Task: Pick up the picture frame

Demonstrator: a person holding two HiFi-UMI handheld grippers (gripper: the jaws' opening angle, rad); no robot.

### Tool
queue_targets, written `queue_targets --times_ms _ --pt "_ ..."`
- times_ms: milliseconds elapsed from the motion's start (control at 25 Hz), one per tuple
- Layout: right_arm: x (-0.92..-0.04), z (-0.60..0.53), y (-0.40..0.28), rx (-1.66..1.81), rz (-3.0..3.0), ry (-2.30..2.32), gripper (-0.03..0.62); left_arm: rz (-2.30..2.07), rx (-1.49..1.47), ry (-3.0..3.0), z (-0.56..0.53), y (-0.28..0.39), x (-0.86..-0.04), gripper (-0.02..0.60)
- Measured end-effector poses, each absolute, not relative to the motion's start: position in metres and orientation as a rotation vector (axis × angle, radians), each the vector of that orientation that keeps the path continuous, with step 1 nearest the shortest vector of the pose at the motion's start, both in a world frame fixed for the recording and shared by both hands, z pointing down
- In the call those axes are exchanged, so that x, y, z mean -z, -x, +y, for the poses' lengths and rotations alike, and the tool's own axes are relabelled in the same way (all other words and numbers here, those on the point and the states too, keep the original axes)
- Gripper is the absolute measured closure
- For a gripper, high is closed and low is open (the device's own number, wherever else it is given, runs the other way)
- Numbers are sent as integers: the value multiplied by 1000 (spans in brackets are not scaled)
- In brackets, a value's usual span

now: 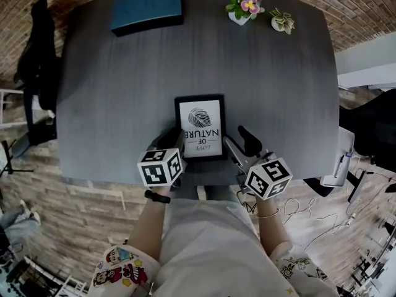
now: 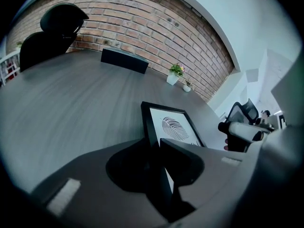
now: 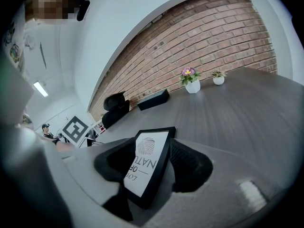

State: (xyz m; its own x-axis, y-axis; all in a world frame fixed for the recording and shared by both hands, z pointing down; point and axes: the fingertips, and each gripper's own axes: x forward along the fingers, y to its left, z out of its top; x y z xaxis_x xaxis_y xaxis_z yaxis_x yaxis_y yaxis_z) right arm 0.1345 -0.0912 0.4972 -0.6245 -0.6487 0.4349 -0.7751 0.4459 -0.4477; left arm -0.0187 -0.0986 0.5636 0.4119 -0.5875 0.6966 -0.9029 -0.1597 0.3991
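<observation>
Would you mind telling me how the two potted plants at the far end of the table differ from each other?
The flowering plant carries pink and yellow blooms; the leafy plant shows only pale green leaves. The flowering plant looks larger and fuller than the leafy plant. Both stand upright, white-potted, side by side but apart, on the grey table.

A dark grey wood-grain table point(image 1: 117, 104) is taking up most of the room. A long dark blue box point(image 1: 146, 8) is lying at its far edge. Toward the far right corner a white pot of pink flowers point(image 1: 244, 6) is standing near a smaller pot with a green plant point(image 1: 282, 21). A black office chair point(image 2: 52, 34) is sitting at the table's left side before the brick wall point(image 2: 142, 27), and white cables point(image 1: 315, 212) are trailing over the floor.
</observation>
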Motion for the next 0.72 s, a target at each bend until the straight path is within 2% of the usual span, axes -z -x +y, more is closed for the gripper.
queue_targets --times_ms 400,720 --pt "-504 -92 -136 -1009 -2476 -1205 375 -1236 -429 -1803 -100 20 -565 492" --pt "-518 -91 -132 -1235 -2412 -1079 375 -1164 -381 -1750 -96 20 -572 492"
